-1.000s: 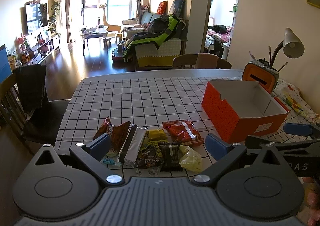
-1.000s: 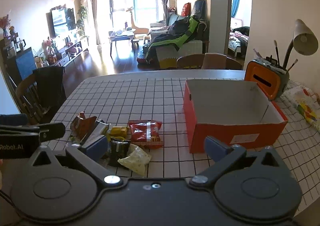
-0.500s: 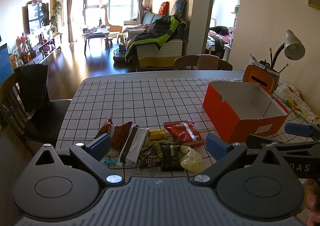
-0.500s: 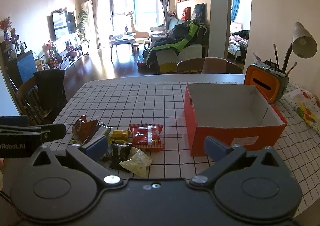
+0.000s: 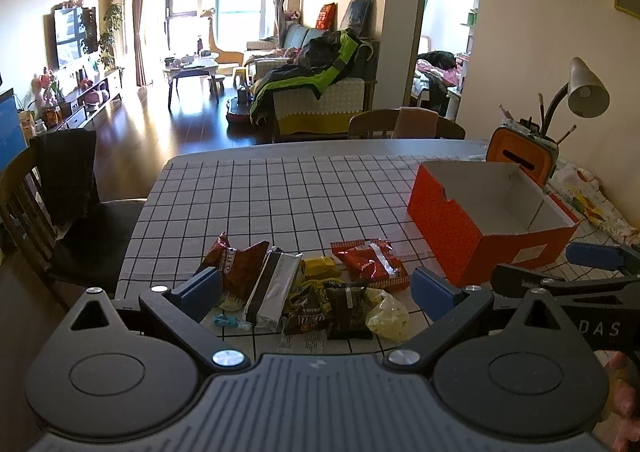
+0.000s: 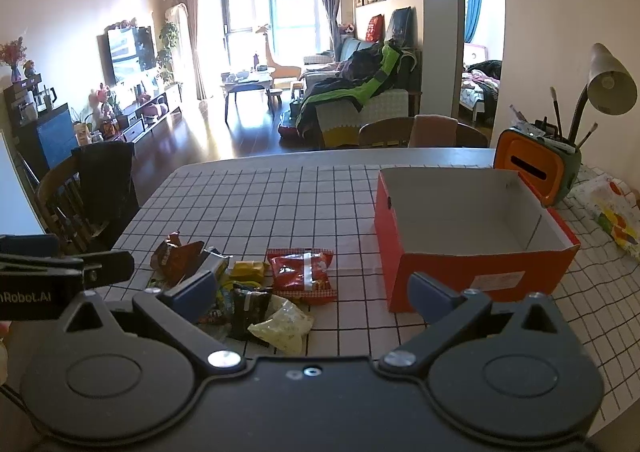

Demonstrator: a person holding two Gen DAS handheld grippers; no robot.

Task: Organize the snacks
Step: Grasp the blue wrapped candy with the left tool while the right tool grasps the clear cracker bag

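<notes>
Black left gripper (image 5: 316, 288), blue finger pads (image 5: 200, 286), silver screws

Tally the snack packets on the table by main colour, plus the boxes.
Red or dark-red crinkly packets: 2
Silver-and-black foil bar: 1
Yellow packets: 2
Dark brown packets: 2
Small blue wrapped sweet: 1
Open orange cardboard box: 1
Total: 9
</notes>
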